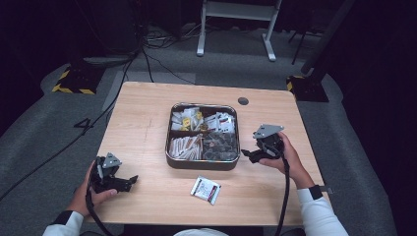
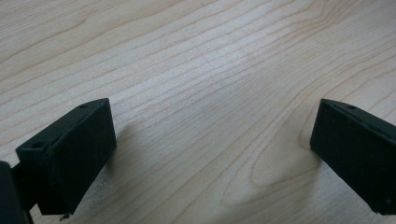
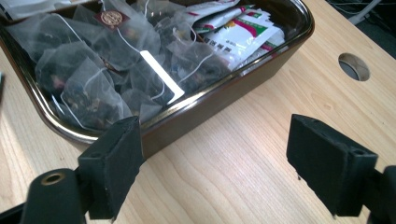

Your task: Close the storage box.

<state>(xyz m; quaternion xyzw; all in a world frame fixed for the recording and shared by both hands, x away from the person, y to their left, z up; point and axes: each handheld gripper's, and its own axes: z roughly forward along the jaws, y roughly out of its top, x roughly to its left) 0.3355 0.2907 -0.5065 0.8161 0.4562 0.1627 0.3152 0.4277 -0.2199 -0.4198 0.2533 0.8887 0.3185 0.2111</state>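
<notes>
On table: right gripper [image 1: 252, 155] beside tray [image 1: 202, 162] of tea bags [image 3: 107, 70], jaws spread, empty | left gripper [image 1: 129, 182] over bare wood, jaws spread | sachet [image 1: 206, 190] lies between.

Dark brown tray [image 1: 202, 164], white sachet [image 1: 206, 189] (seemingly red-edged), pale wood-grain table [image 1: 147, 118]

Light wooden table [image 1: 147, 123]; rectangular top with a round cable hole [image 1: 243, 101] near its far edge; a dark compartmented tray [image 1: 201, 163] of packets rests at centre; one white sachet [image 1: 206, 190] lies just in front of the tray.
</notes>
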